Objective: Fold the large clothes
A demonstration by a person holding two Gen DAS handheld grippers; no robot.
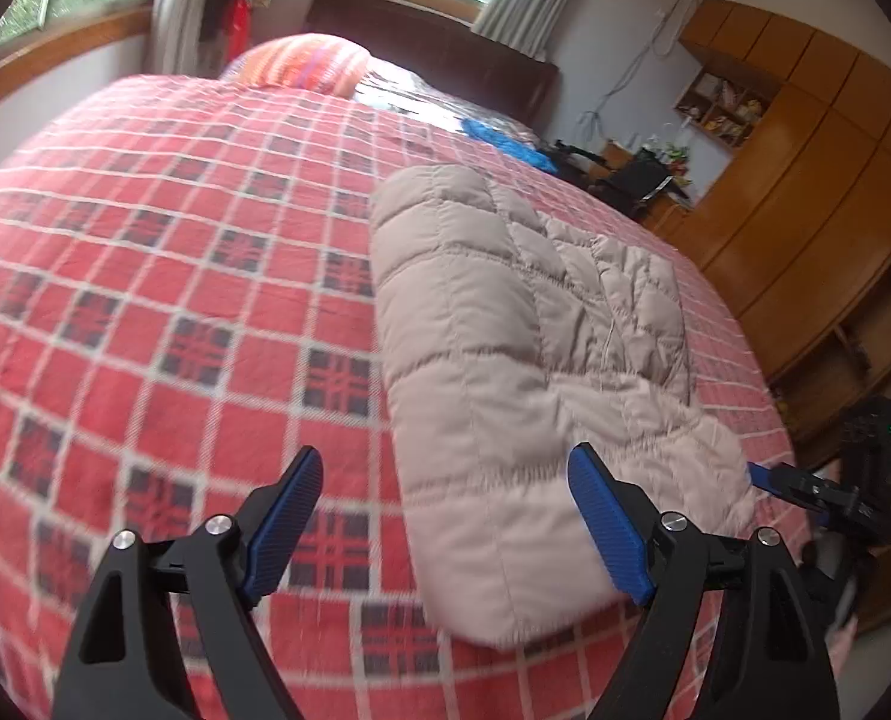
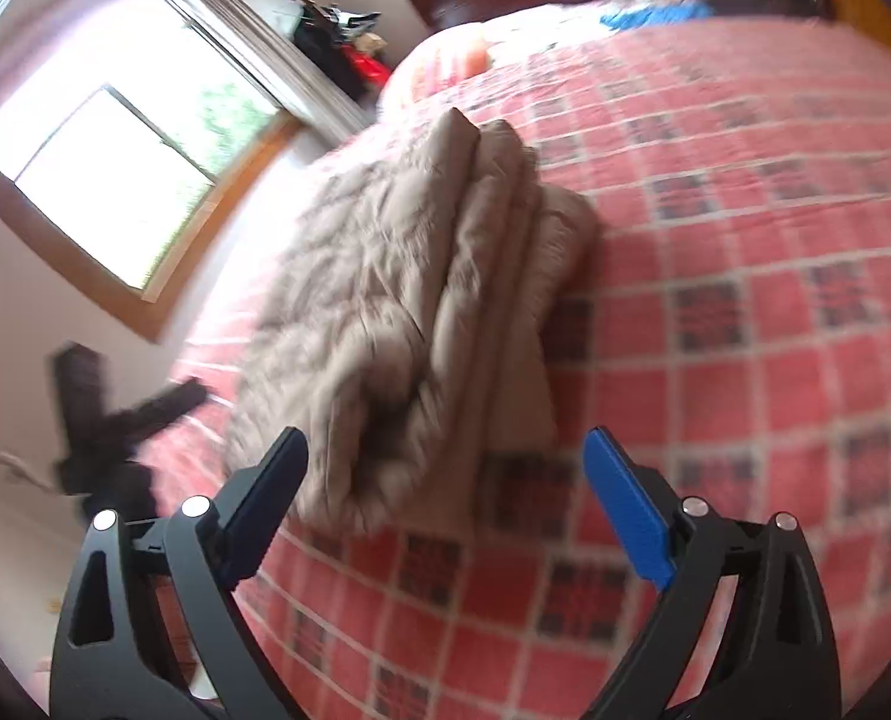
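Observation:
A beige quilted down jacket (image 1: 523, 360) lies folded into a long bundle on a bed with a red checked bedspread (image 1: 175, 276). My left gripper (image 1: 445, 516) hovers open above the jacket's near end, holding nothing. In the right wrist view the same jacket (image 2: 409, 300) shows as stacked layers near the bed's edge. My right gripper (image 2: 445, 492) is open just above its near end, with nothing between the fingers. The right gripper (image 1: 817, 492) also shows at the jacket's right corner in the left wrist view; the left one (image 2: 127, 414) appears blurred beyond the jacket.
A striped orange pillow (image 1: 307, 60) and a blue cloth (image 1: 505, 141) lie near the dark headboard (image 1: 445, 42). Wooden cabinets (image 1: 805, 180) stand to the right of the bed. Windows (image 2: 115, 174) and hanging clothes (image 2: 337, 54) line the far wall.

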